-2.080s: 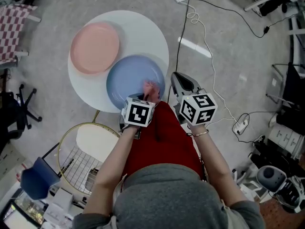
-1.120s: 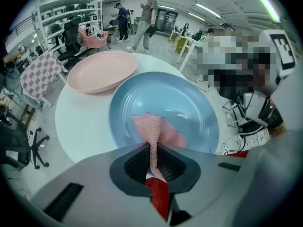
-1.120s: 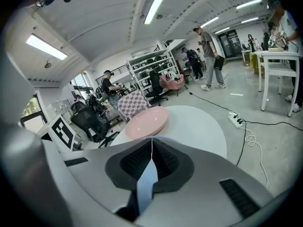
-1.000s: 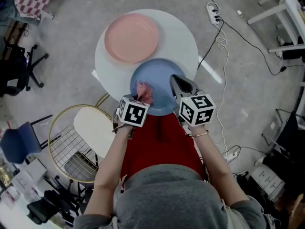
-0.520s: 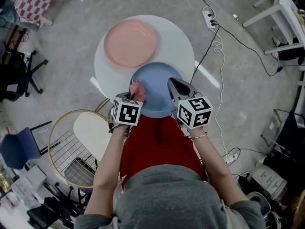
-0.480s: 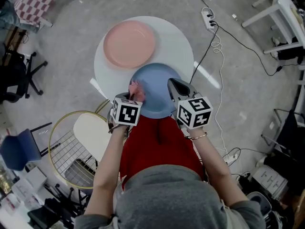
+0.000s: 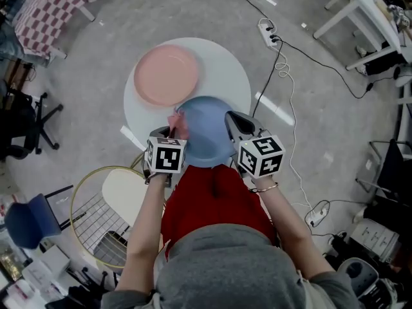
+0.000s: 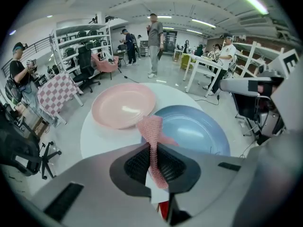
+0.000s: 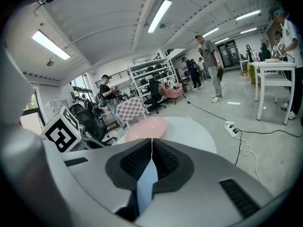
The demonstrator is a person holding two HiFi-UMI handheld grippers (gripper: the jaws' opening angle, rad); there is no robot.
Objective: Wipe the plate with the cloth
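Seen from above, you are standing at the near edge of a round white desk, working a gripper in each hand. Your left gripper is pinching a pink mesh cloth, its jaws pressed together on the fabric; the free end of the cloth is hanging over the left rim of the blue plate. Your right gripper is clamping that plate's right rim, jaws closed on the thin edge. The blue plate is sitting at the desk's near side and reaching past its edge toward you; whether it is lying flat or slightly raised cannot be told. A pink plate is resting farther back on the left, just beside the blue one.

In the left gripper view, the cloth is rising from between the ribbed pads of the left gripper; its folded tip is drooping where the blue plate meets the pink plate on the desk.

In the right gripper view, the blue plate is showing edge-on as a pale sliver inside the right gripper; the pink plate is lying beyond it.

A round wire-framed chair is standing at your left; a power strip and its cables are trailing across the floor.
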